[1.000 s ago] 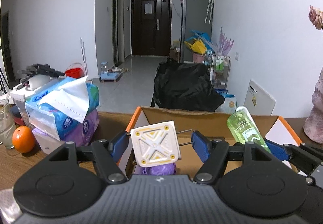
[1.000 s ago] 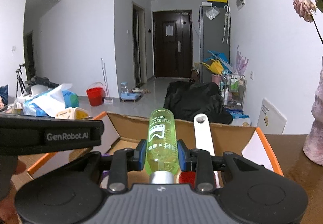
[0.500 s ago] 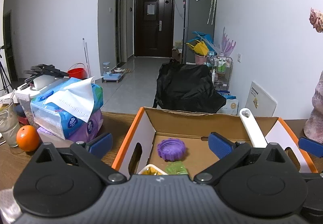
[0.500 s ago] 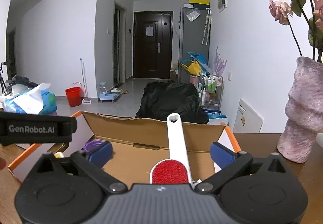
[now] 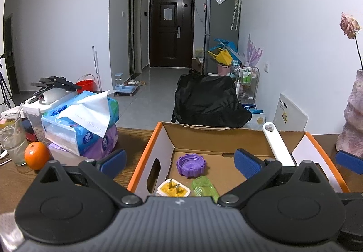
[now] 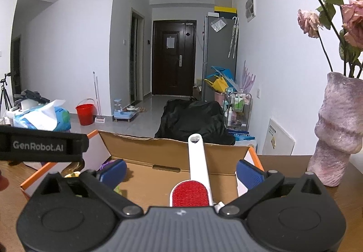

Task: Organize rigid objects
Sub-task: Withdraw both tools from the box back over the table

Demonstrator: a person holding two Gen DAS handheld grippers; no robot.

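An open cardboard box [image 5: 158, 145] with orange edges stands on the wooden table. On its floor lie a purple lid [image 5: 191, 165], a white-and-yellow plug adapter [image 5: 173, 189] and a green bottle [image 5: 204, 187]. A white lint brush [image 5: 278, 145] leans on the back wall. My left gripper [image 5: 180, 161] hangs open over the box's left half, holding nothing. In the right wrist view my right gripper [image 6: 181, 171] is open above the box [image 6: 172, 152], with the lint brush's red pad [image 6: 190, 193] lying below it, untouched. The purple lid [image 6: 106, 164] peeks out behind the left finger.
Stacked tissue packs [image 5: 84, 120], an orange [image 5: 37, 155] and a glass [image 5: 11, 140] sit left of the box. A pink stone vase [image 6: 338, 129] with dried roses stands right of it. The left gripper's strap [image 6: 40, 146] crosses the right wrist view's left side.
Both grippers opened. The left let go of the plug adapter and the right let go of the green bottle; both things now lie in the box. The right gripper drifted right.
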